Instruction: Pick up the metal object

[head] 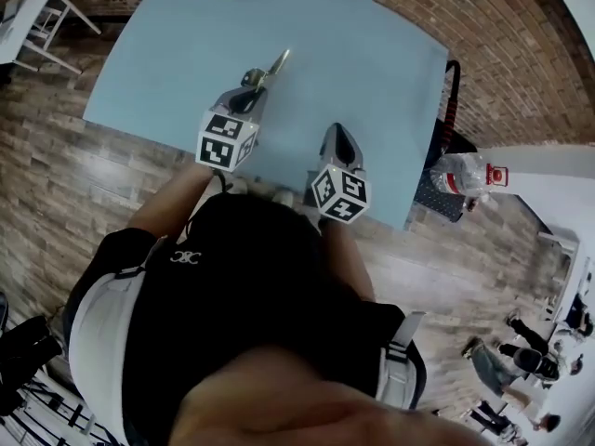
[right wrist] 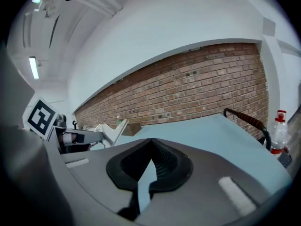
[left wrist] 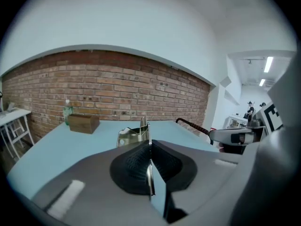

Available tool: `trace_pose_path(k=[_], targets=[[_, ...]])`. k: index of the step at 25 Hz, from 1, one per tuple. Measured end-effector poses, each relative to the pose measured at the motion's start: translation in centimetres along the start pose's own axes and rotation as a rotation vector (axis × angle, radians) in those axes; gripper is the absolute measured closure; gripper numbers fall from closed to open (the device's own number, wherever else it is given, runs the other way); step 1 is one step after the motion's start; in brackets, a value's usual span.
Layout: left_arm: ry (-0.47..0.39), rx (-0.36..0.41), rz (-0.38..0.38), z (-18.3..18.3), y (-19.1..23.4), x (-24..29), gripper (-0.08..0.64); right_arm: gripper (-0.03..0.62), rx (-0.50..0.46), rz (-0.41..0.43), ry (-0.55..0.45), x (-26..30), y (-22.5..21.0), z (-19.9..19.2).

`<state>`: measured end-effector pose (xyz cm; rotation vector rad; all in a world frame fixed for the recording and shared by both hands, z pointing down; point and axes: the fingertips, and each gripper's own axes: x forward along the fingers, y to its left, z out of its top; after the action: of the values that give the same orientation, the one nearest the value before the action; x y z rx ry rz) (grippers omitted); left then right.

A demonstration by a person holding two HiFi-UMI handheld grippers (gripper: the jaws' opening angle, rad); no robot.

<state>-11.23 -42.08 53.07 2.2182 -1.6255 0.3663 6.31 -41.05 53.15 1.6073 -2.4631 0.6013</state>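
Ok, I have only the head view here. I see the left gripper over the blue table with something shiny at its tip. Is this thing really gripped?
Observer: Yes. In the left gripper view the left gripper is shut on the metal object, and its thin edge runs down between the pads.
Operator: And is the right gripper holding something?
Observer: No. The right gripper view shows the right gripper shut, tips together, with nothing between them.
Operator: What stands at the far end of the table?
Observer: A brown box stands on the table, and a green bottle shows just behind the box.
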Motion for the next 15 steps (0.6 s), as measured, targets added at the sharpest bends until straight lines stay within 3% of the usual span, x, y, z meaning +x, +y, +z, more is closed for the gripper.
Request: trace_pose_path(k=[3,6,15], targets=[[-0.049,0.018,0.033,1.0,-0.4,-0.5,0.554,0.580,-0.019,-0.010,0.002,0.5,-0.3,0.2],[-0.068,0.017,0.058,1.4,-0.1,-1.1,0.554,0.580,-0.022,0.042,0.012,0.9,0.9,0.0],[-0.073,0.005,0.071,2.1,0.1,-0.5,0.554,0.580,-0.026,0.054,-0.012,1.9,0.9,1.3]])
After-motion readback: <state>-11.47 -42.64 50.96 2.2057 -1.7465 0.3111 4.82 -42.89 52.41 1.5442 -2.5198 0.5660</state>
